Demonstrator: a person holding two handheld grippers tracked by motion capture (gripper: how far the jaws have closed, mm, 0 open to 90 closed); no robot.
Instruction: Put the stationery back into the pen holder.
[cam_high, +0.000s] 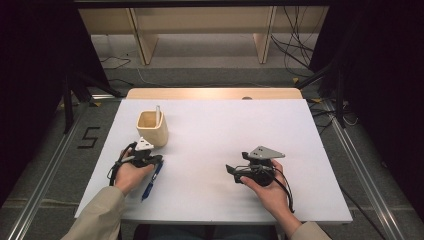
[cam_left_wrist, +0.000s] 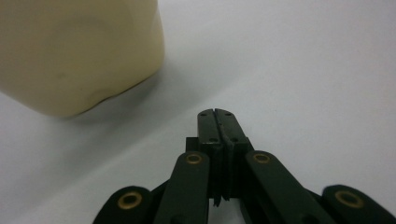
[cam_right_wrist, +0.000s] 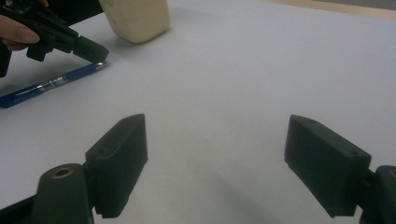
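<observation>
nearest the person, the right tongs (cam_high: 231, 171) rest in the right hand (cam_high: 267, 189) low on the white surface (cam_high: 225, 130), jaws spread wide with nothing between them, pointing toward the other side. the left tongs (cam_high: 159, 159) are clenched, jaws pressed together on nothing, tip just over the surface. under and beside them lies a blue pen (cam_high: 152, 181), flat on the surface, its point near the tongs' tip in the right gripper view (cam_right_wrist: 51, 85); whether the tip touches the pen is hard to tell. just beyond stands a cream cup (cam_high: 152, 128), upright, with one pale stick-like thing (cam_high: 158, 114) already standing in it, probably another pen.

judging by this, the work is putting pens into the cup: one seems done, the blue pen is left. it isn't gripped yet, so what remains is opening the left tongs, taking the pen, lifting it and dropping it into the cup.
</observation>
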